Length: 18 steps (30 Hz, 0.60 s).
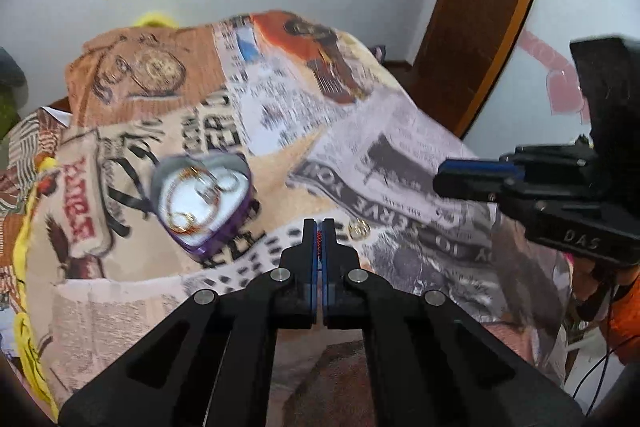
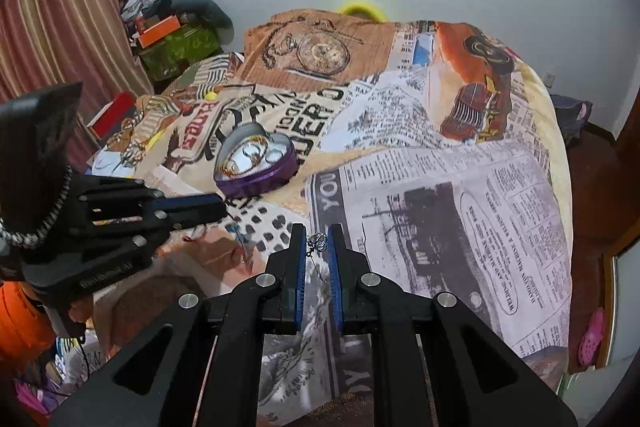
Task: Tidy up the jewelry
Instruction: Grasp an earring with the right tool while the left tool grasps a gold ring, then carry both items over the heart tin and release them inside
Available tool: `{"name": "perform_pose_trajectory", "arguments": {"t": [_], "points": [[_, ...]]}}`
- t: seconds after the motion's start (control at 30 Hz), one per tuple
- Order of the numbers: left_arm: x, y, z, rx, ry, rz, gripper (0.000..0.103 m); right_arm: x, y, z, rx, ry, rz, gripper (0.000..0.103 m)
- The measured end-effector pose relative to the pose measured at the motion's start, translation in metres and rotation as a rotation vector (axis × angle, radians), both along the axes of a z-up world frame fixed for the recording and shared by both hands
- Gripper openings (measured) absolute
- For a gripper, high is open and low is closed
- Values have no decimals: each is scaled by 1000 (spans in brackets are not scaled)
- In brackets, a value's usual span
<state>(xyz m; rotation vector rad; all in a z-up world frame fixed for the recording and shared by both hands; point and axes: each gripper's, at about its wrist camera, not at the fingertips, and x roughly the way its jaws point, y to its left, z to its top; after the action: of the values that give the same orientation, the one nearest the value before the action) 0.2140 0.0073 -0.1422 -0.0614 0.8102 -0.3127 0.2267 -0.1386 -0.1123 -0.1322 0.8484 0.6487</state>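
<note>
the left claw point(image 1: 319, 227), pressed together on a thin red thread point(image 1: 319, 242), hangs just right of the heart box point(image 1: 202, 201) on the bed point(image 1: 400, 147), while the spread right claw point(image 2: 318, 241) straddles a silver pendant point(image 2: 317, 241), farther from the box.

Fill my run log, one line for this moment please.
left gripper: shut on red string | right gripper: open around silver pendant | heart box: open, holds bangles
</note>
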Motion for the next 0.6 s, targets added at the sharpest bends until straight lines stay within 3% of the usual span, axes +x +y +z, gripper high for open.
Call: {"name": "perform_pose_trajectory", "arguments": {"t": [0.23, 0.6], "points": [[-3, 26, 27, 2, -68, 60, 0, 2, 18, 17, 28, -36, 17, 10], [2, 66, 38, -5, -114, 149, 0, 14, 63, 31, 61, -67, 74, 10]]}}
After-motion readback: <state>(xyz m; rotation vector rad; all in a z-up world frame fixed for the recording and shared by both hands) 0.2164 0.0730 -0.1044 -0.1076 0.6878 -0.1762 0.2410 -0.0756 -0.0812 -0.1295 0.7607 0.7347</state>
